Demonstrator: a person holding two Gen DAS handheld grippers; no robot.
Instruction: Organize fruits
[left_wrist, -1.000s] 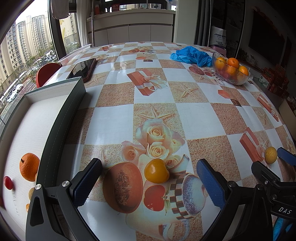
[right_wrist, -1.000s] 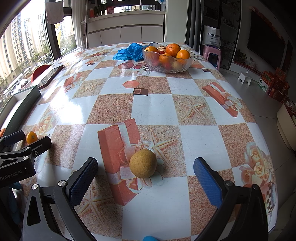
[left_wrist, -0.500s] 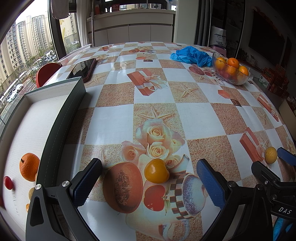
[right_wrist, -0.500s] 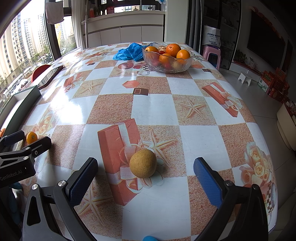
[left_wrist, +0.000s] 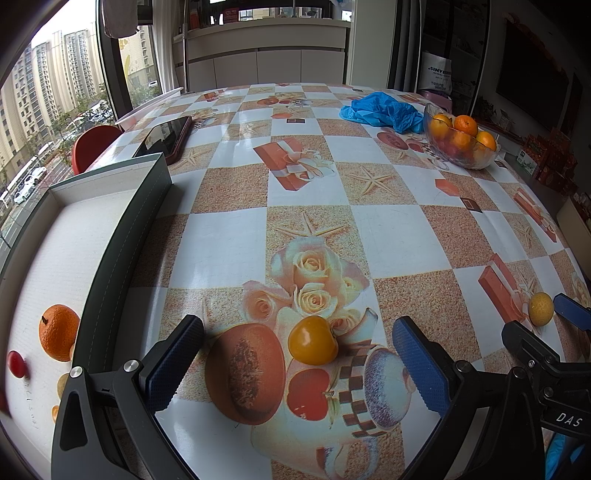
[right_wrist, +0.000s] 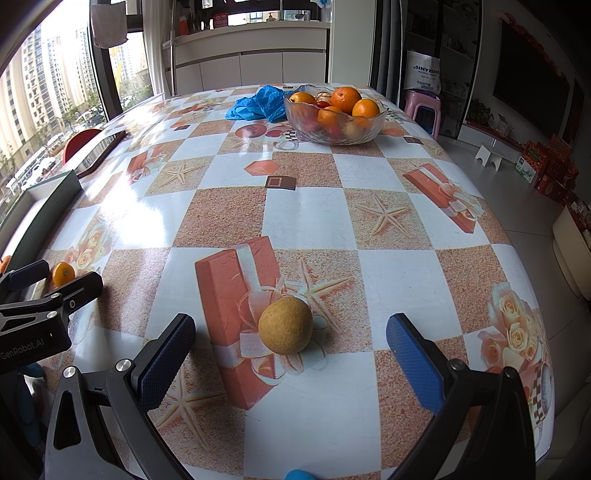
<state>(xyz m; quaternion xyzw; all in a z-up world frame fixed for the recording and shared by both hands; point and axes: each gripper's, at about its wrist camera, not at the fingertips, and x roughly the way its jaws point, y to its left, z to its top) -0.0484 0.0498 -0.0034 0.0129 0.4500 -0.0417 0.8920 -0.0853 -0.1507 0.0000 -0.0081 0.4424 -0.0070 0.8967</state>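
A small yellow-orange fruit lies on the patterned tablecloth between the wide-apart fingers of my open left gripper, touching neither pad. A rough tan-yellow round fruit rests between the spread fingers of my open right gripper, also untouched. That tan fruit shows at the right of the left wrist view, and the yellow-orange fruit at the left of the right wrist view. A grey-walled white tray on the left holds an orange and a small red fruit.
A glass bowl with oranges stands at the far right of the table, beside a crumpled blue bag. A dark phone lies past the tray's far end. The table edge drops off to the right, with floor beyond.
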